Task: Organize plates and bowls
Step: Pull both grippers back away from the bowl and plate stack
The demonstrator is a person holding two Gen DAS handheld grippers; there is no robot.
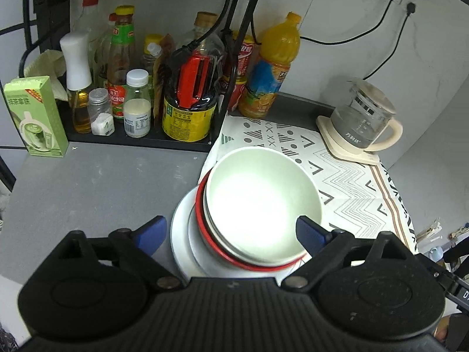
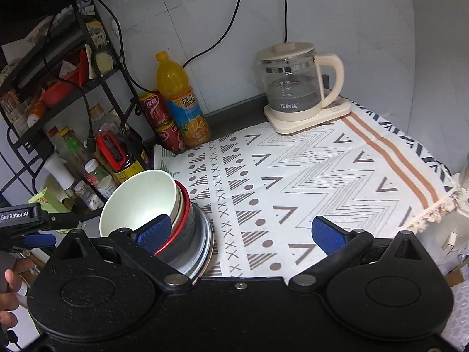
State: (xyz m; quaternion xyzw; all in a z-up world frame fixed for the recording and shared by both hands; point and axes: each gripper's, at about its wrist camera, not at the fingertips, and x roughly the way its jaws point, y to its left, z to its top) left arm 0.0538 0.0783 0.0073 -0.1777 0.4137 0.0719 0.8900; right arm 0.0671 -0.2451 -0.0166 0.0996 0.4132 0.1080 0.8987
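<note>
On the grey counter point(image 1: 96, 182) we see stacked bowls and plates point(image 1: 258, 205) straddling the patterned cloth's point(image 2: 307, 170) left edge; our left gripper point(image 1: 231, 231) and right gripper point(image 2: 246, 231) hang spread wide, empty, bare cloth at right.

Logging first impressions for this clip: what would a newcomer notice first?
A stack of bowls on plates sits at the patterned cloth's left edge, a pale bowl on top. Both the left gripper and right gripper hang open, holding nothing. Behind stand an orange juice bottle and a glass kettle.
</note>
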